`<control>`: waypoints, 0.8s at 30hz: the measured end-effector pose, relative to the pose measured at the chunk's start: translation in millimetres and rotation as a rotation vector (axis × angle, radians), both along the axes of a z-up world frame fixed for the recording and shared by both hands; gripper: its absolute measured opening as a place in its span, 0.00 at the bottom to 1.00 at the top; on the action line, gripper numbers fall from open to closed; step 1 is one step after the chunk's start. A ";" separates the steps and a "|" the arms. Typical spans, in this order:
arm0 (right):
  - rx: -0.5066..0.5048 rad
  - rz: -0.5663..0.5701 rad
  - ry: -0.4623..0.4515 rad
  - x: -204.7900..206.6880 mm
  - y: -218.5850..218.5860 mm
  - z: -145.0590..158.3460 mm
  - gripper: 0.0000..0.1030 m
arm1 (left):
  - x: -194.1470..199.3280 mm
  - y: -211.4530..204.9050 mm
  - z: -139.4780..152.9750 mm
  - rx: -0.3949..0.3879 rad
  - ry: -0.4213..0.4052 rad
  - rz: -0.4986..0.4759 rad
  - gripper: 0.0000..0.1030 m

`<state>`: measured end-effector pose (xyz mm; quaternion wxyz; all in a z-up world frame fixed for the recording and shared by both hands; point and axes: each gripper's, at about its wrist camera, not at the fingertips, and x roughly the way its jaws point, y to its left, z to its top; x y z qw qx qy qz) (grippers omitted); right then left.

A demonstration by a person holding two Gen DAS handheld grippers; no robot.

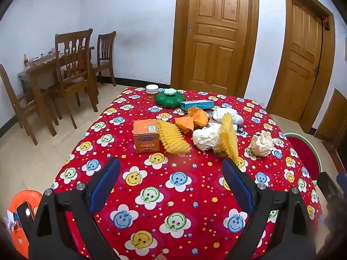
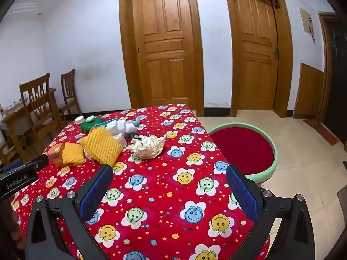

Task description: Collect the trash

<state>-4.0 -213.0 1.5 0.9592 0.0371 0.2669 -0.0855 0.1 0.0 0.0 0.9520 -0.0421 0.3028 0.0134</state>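
Trash lies in the middle of the table with the red smiley cloth point(image 1: 173, 186). Two yellow foam nets point(image 1: 172, 138) point(image 1: 228, 138), crumpled white paper point(image 1: 206, 137), an orange wrapper point(image 1: 195, 120) and a cream paper ball point(image 1: 261, 144) point(image 2: 148, 146) sit there. An orange box point(image 1: 145, 135) point(image 2: 55, 153) stands left of them. My left gripper point(image 1: 172, 170) hovers open over the near cloth, short of the pile, nothing between its blue pads. My right gripper point(image 2: 169, 174) is open too, above the cloth near the table's right side. The left gripper's body point(image 2: 23, 173) shows at the left of the right wrist view.
A green lidded container point(image 1: 170, 100), a white jar point(image 1: 151, 91) and a teal box point(image 1: 196, 104) stand at the far edge. A red stool with a green rim point(image 2: 245, 149) is right of the table. Wooden chairs point(image 1: 73, 69) are at the left, an orange stool point(image 1: 20, 205) near left.
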 end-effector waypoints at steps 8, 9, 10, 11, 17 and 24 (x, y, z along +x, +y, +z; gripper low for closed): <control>-0.004 0.006 0.005 1.1 -0.5 2.6 1.00 | -0.2 -0.2 0.1 0.000 -0.003 -0.004 0.91; -0.004 0.007 0.006 1.3 -0.9 3.0 1.00 | 0.0 0.1 0.0 -0.004 -0.001 0.000 0.91; -0.004 0.007 0.006 1.3 -0.6 2.6 1.00 | -0.1 0.2 0.0 -0.004 -0.001 0.001 0.91; -0.005 0.007 0.006 1.4 -0.9 2.9 1.00 | -0.2 0.4 0.1 -0.004 -0.001 0.001 0.91; -0.004 0.006 0.007 1.0 -1.3 3.4 1.00 | 0.0 0.1 -0.1 -0.004 0.000 0.000 0.91; -0.005 0.007 0.009 1.3 -1.1 3.3 1.00 | 0.0 0.1 0.0 -0.005 -0.001 0.000 0.91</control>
